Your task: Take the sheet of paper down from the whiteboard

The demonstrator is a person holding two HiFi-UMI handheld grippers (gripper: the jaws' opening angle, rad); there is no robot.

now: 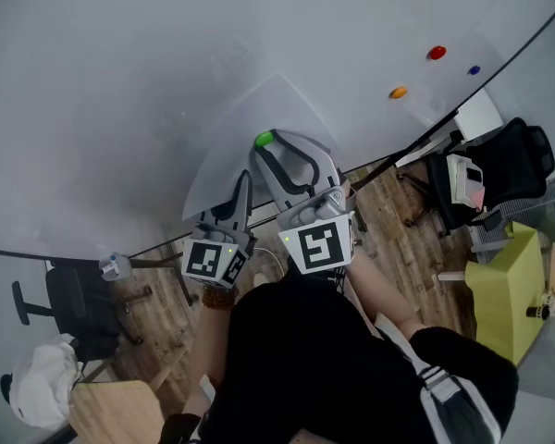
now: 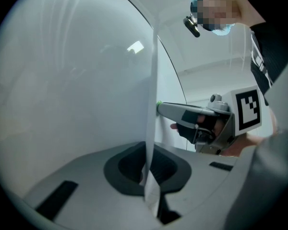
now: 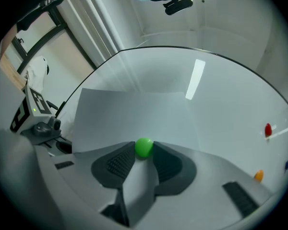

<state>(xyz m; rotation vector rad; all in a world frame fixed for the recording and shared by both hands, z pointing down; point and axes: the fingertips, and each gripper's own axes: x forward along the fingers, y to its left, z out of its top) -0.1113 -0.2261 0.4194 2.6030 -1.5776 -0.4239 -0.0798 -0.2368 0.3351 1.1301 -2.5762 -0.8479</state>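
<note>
A white sheet of paper (image 1: 250, 128) lies against the whiteboard (image 1: 120, 81), with a green magnet (image 1: 264, 139) on its lower part. My right gripper (image 1: 270, 148) has its jaw tips on either side of that green magnet (image 3: 144, 147), pads touching it. My left gripper (image 1: 243, 183) is shut on the paper's lower edge. In the left gripper view the paper (image 2: 151, 80) runs edge-on between the left gripper's (image 2: 147, 169) pads. The right gripper (image 2: 201, 119) shows there beside the sheet, and the left gripper (image 3: 38, 123) shows at the left of the right gripper view.
A red magnet (image 1: 436, 53), an orange magnet (image 1: 399, 92) and a blue magnet (image 1: 474, 69) sit on the board to the right. Below the board stand a black office chair (image 1: 504, 160), another chair (image 1: 74, 308) and a yellow-green cabinet (image 1: 499, 289) on wooden flooring.
</note>
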